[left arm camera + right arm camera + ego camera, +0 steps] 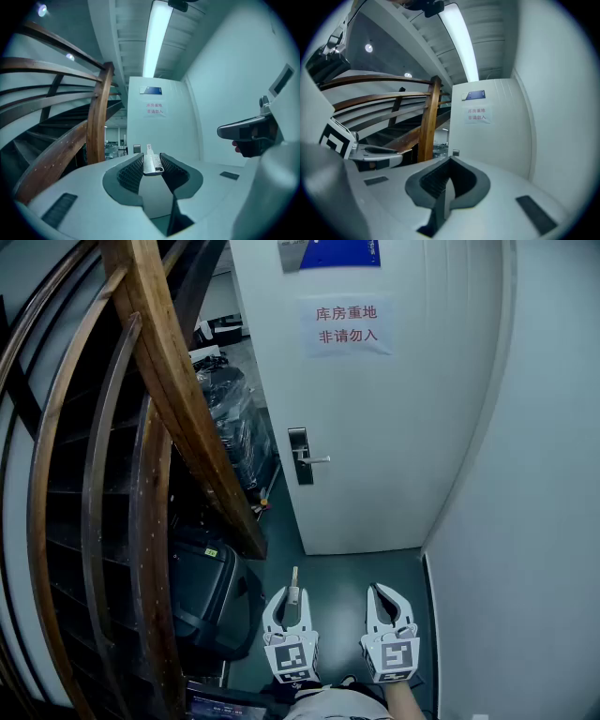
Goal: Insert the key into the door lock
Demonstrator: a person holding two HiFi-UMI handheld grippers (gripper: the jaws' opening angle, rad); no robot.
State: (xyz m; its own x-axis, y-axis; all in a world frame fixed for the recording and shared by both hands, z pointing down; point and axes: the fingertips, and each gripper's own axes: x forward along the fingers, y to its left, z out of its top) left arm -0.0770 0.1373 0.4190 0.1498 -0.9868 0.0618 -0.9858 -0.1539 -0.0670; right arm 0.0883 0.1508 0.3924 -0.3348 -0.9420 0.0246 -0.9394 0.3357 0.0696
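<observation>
A white door point(403, 437) stands ahead, with a dark metal lock plate point(299, 455) and a lever handle point(316, 460) at its left edge. My left gripper point(292, 595) is shut on a slim silver key point(294, 579) whose blade sticks forward past the jaws. In the left gripper view the key point(152, 163) sits pinched between the black pads, pointing toward the distant lock plate point(137, 148). My right gripper point(382, 594) is level beside it, jaws closed on nothing. In the right gripper view the right gripper point(451, 162) is shut, and the lock plate point(455, 153) is far off.
A curved wooden stair rail point(178, 390) crosses the left side. Under it sit a black case point(202, 592) and dark wrapped bundles point(230, 418). A white wall point(534, 521) closes the right. A paper notice point(345, 326) hangs on the door. The floor point(342, 577) before the door is dark green.
</observation>
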